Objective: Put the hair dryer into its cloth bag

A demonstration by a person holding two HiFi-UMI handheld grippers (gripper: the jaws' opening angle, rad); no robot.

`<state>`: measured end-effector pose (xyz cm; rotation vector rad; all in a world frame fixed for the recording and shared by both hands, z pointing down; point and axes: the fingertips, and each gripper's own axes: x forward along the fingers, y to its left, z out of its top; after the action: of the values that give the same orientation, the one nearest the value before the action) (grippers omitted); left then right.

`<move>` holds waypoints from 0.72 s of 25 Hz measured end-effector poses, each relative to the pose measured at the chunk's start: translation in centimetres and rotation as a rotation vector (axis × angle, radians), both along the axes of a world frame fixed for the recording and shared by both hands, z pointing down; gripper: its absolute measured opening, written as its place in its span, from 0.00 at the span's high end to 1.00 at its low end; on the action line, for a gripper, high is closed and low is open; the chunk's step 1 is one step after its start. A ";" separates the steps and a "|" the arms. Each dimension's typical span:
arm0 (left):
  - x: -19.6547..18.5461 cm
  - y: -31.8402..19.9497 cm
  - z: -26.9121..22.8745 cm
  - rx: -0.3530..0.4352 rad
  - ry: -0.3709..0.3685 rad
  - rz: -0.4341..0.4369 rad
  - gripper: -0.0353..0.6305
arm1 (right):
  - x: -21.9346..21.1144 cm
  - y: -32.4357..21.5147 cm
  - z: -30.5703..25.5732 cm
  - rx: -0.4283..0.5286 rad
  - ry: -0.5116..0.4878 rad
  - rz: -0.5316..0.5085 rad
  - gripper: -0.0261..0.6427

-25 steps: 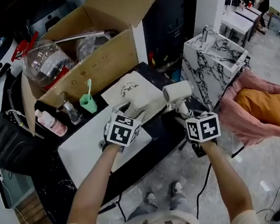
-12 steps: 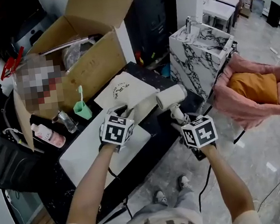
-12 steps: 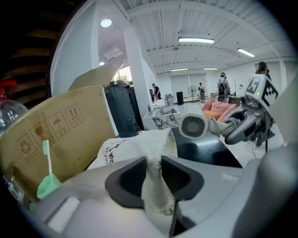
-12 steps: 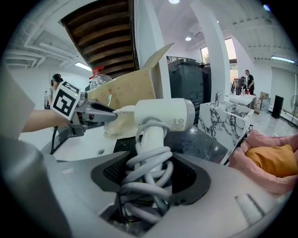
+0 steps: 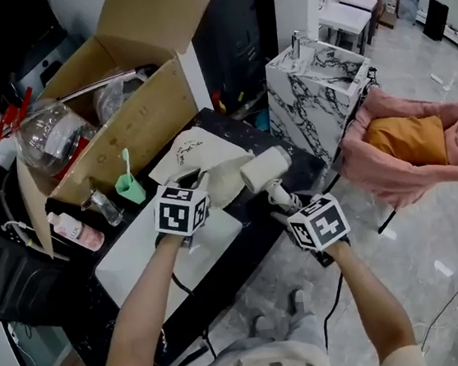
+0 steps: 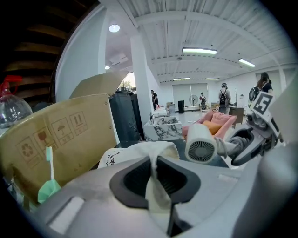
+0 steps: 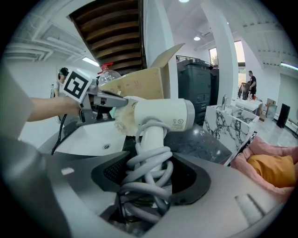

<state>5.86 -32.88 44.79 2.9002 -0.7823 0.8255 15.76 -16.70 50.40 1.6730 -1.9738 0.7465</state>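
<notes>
The left tongs (image 6: 156, 185) had just been closing and were seen pinched narrow on a fold of the cloth bag (image 5: 198, 150). The bag's near edge was lifted off the dark surface (image 5: 254, 220), while the rest was spread flat in front of the cardboard box (image 5: 126, 120). The right tongs (image 7: 144, 186) were clamped, still fairly wide, on the handle of the hair dryer (image 7: 163, 114), with the grey cord (image 7: 146, 167) wound round that handle and caught between the jaws. The hair dryer was held above the surface with its barrel about level and one end against the raised cloth. Whether that end was inside the bag could not be told. A white basin (image 5: 139, 263) was set into the surface below the left arm.
</notes>
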 end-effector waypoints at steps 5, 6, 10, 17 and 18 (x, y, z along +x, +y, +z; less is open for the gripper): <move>0.5 -0.2 -1.5 -0.008 0.038 -0.012 0.88 | -1.0 0.2 -0.4 -0.019 0.008 -0.066 0.58; 0.6 -0.3 -1.7 -0.006 0.041 -0.014 0.88 | -1.3 0.3 -0.4 -0.026 0.008 -0.083 0.58; 0.9 -0.5 -2.5 0.007 0.057 -0.023 0.88 | -2.2 0.6 -0.1 -0.054 -0.009 -0.142 0.58; 1.5 -0.7 -3.4 0.018 0.073 -0.030 0.88 | -3.2 0.9 0.2 -0.117 -0.055 -0.238 0.58; 1.5 -0.6 -3.5 0.019 0.073 -0.029 0.88 | -3.3 0.9 0.2 -0.125 -0.064 -0.249 0.58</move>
<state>7.38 -33.52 41.33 2.9095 -0.8288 0.7087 12.48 -15.78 50.58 1.3175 -2.0838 0.8193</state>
